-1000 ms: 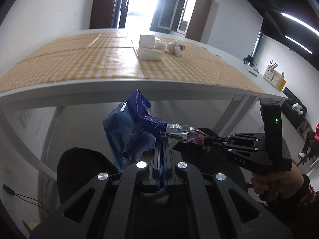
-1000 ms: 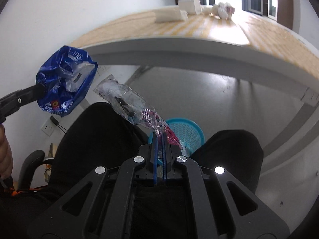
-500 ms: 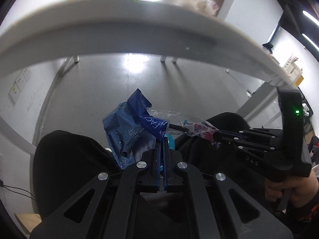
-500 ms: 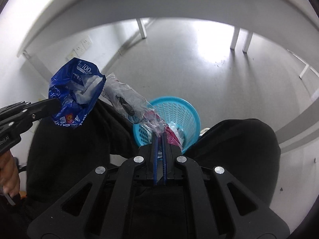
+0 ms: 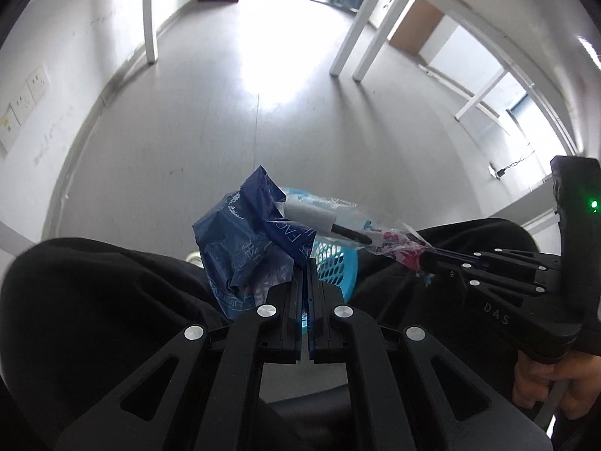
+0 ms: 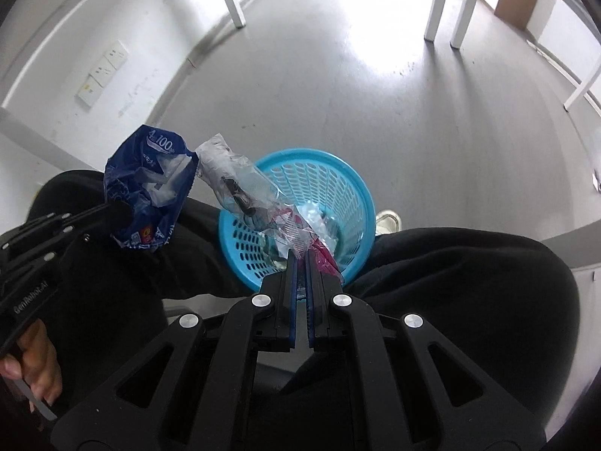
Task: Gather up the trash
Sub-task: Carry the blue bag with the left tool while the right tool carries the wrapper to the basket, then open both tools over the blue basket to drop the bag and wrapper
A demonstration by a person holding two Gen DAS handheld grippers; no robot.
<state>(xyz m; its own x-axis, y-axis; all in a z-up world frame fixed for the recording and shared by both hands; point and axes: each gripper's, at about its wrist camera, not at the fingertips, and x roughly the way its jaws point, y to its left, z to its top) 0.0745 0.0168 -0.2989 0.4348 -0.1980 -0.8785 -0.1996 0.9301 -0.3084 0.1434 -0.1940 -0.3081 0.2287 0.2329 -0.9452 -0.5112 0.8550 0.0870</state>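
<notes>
Down between the person's black-trousered knees (image 6: 469,282) sits the round sky-blue perforated plastic wastebasket (image 6: 330,173), standing on the pale grey floor (image 6: 375,94), and both tongs hang over it. The left gripper (image 5: 304,263) is clenched on a crumpled dark-blue plastic packet with white lettering (image 5: 244,248); the right gripper (image 6: 299,259) is clamped on a long clear cellophane wrapper with a pink printed end (image 6: 240,188).

From the right wrist, the basket's whole open mouth shows, with some clear crumpled plastic (image 6: 319,218) already lying inside, and the cellophane slants up and left over the rim. The blue packet hangs off to the left of the basket, above the knee on that side, pinched at the tip of the other tool, with a bare hand (image 6: 33,360) gripping its handle. A white shoe (image 6: 388,221) peeks out beside the basket's far-right rim.

From the left wrist, only a sliver of the basket (image 5: 330,263) shows behind the blue packet, which covers most of it. This view reveals a white-and-black stick-like thing (image 5: 323,221) inside the cellophane wrapper, and a green light (image 5: 593,204) glowing on the right tool's body, with fingers (image 5: 541,383) wrapped round its handle. White table legs (image 5: 353,37) stand farther back.
</notes>
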